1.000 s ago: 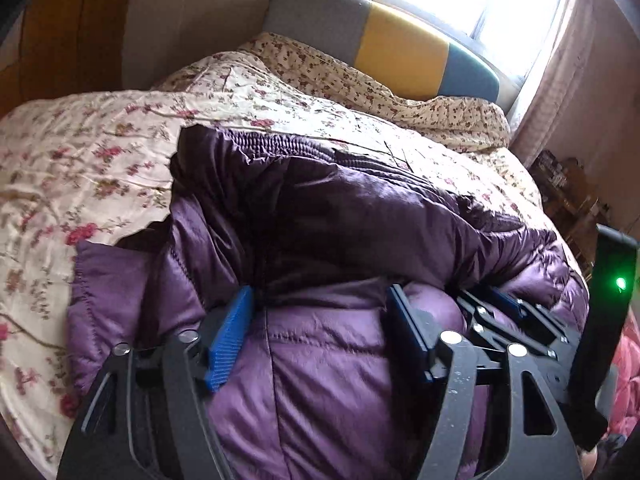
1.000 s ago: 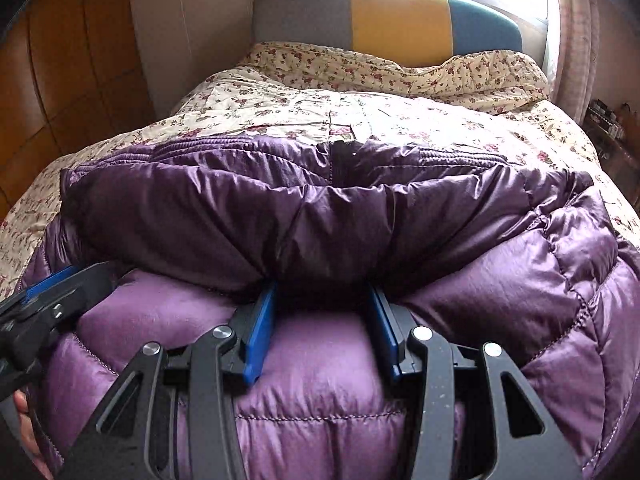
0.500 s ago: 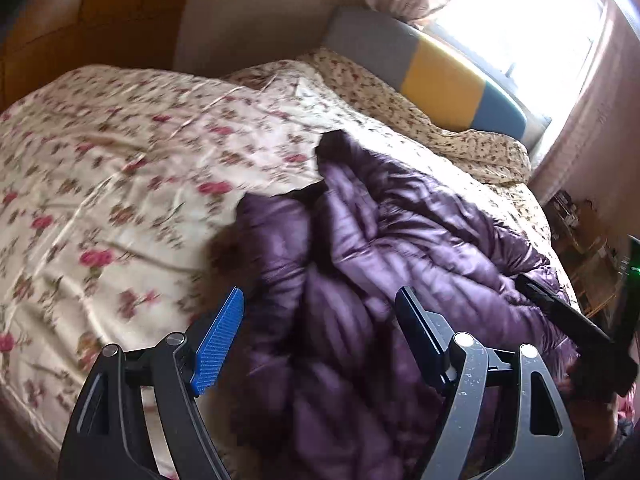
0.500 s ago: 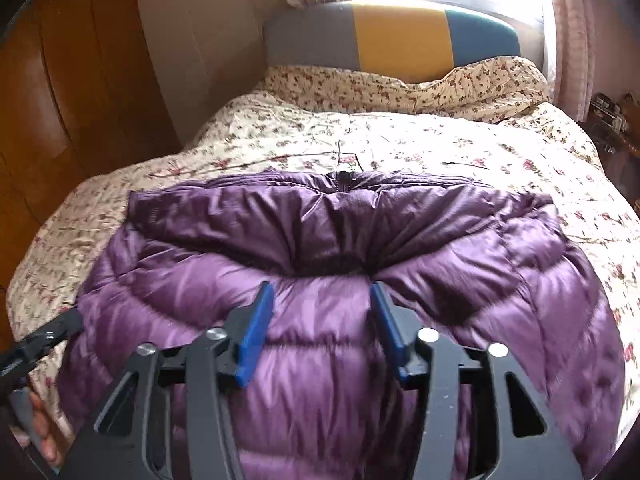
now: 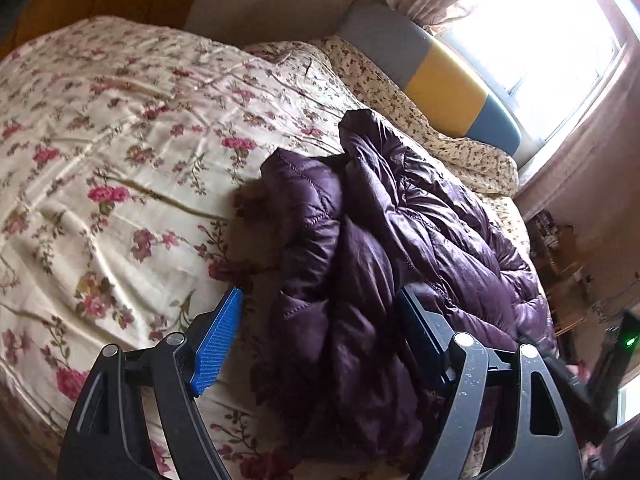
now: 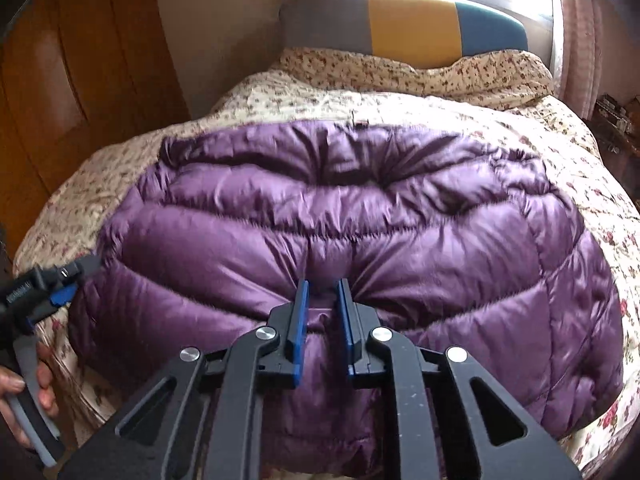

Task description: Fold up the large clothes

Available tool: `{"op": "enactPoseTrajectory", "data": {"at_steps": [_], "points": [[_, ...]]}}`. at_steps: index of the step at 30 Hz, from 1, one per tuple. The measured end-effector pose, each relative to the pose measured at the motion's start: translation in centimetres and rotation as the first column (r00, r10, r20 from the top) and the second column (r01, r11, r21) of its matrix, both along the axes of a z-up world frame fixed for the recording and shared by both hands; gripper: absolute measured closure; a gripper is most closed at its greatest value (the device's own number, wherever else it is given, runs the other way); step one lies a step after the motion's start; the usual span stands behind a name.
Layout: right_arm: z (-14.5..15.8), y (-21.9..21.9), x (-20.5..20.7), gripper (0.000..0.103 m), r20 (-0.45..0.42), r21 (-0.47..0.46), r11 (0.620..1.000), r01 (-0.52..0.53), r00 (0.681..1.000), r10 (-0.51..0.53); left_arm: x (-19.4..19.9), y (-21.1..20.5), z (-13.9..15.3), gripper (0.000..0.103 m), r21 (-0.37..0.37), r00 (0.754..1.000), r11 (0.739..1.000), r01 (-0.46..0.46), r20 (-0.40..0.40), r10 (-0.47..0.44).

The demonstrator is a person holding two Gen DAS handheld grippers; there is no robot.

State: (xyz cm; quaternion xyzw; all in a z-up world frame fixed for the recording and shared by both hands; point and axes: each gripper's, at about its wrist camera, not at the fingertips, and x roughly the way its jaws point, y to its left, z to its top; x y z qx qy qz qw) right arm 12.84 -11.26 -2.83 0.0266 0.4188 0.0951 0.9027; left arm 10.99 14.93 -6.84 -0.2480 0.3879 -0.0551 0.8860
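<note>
Between the right gripper's (image 6: 323, 292) nearly closed fingers bulges a pinch of soft, slippery purple jacket (image 6: 400, 232), best gripped along its hem; the left gripper (image 5: 320, 320) gapes wide.

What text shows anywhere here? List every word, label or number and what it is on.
White lettering on the black body of the left tool, seen in the right wrist view: too small and blurred to read.
Puffy purple quilted jacket: no text visible.
Floral cream bedspread: none.
</note>
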Motion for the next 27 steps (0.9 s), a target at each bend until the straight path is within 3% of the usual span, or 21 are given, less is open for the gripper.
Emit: {"op": "enactPoseTrajectory", "data": {"at_steps": [7, 16, 20, 27], "points": [[-2.4, 0.5, 0.0, 0.090, 0.007, -0.037, 0.999, -0.007, 1.000, 0.008, 0.0, -0.1, -0.5, 0.025, -0.072, 1.000, 0.997, 0.026, -0.002, -0.026], [-2.7, 0.0, -0.5, 0.090, 0.022, -0.006, 1.000, -0.015, 1.000, 0.015, 1.1, -0.1, -1.2, 0.025, -0.235, 0.998, 0.970, 0.056, -0.012, -0.061], [-2.6, -0.4, -0.7, 0.090, 0.021, 0.000, 1.000, -0.022, 1.000, 0.022, 1.6, 0.4, -1.3, 0.026, -0.269, 0.997, 0.961, 0.064, -0.015, -0.070], [-2.6, -0.5, -0.7, 0.090, 0.019, 0.001, 1.000, -0.027, 0.999, 0.027, 1.7, -0.5, -0.5, 0.054, -0.217, 0.992, 0.968, 0.124, 0.018, -0.123]]}}
